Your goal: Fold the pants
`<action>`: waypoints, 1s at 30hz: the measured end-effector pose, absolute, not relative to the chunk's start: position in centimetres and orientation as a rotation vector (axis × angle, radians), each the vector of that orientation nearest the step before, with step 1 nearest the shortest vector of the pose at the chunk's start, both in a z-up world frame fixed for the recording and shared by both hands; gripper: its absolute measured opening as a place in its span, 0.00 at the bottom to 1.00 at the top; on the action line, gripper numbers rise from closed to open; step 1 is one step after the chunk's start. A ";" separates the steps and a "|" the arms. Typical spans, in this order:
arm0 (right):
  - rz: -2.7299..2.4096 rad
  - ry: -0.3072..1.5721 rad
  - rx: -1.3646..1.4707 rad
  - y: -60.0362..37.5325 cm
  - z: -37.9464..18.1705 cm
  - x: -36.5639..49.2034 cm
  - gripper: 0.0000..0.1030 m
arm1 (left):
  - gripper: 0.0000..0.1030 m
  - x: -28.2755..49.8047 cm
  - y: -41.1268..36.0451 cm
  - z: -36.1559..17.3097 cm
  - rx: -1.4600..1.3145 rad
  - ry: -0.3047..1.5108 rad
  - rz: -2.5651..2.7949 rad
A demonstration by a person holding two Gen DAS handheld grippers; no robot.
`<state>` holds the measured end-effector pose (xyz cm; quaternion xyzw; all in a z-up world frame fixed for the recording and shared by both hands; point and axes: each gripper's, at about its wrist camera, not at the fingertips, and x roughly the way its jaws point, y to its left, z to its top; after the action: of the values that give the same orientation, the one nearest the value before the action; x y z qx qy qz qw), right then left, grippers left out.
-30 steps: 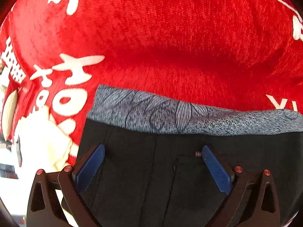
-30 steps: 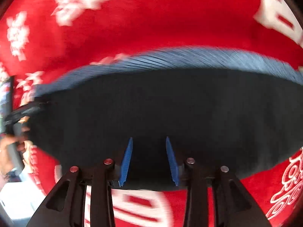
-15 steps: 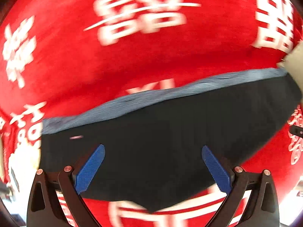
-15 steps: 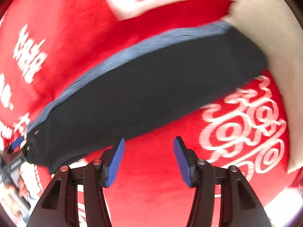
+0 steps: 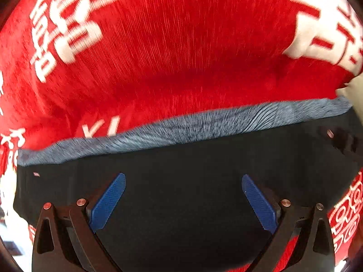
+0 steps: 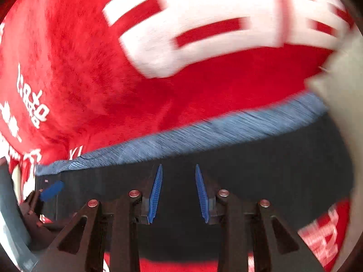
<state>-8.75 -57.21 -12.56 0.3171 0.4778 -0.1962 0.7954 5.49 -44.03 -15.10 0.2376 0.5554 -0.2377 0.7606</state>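
Black pants (image 5: pixel 192 181) with a grey-blue patterned waistband (image 5: pixel 181 129) lie folded on a red blanket; they also show in the right wrist view (image 6: pixel 261 176), waistband (image 6: pixel 204 138) along the far edge. My left gripper (image 5: pixel 182 200) is wide open just above the black cloth, holding nothing. My right gripper (image 6: pixel 178 189) is open with a narrower gap, over the pants, holding nothing. The left gripper's blue pad (image 6: pixel 52 190) shows at the pants' left end in the right wrist view.
A red plush blanket (image 5: pixel 170 45) with white characters covers the surface around the pants. A pale beige surface (image 6: pixel 347 104) lies at the right edge beyond the blanket. Both views are motion-blurred.
Both grippers have swung back over the pants after looking past the lower edge half a second ago. The right gripper's gap has stayed narrow, the left stays wide open.
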 end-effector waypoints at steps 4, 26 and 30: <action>-0.418 1.050 0.626 -59.0 -14.0 -7.6 0.29 | 1.00 5.4 -44.1 -16.3 0.494 1.241 -0.497; -0.786 1.054 0.588 -64.7 -11.9 -21.5 0.32 | 1.00 5.1 -43.6 -17.7 0.482 1.223 -0.478; -0.882 1.001 0.593 -64.5 -9.7 -24.4 0.37 | 1.00 5.0 -43.8 -17.3 0.494 1.221 -0.487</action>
<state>-24.41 -64.46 -9.74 0.2708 0.4572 -0.4028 0.7453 5.05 -43.81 -17.28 0.2273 0.5614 -0.2241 0.7635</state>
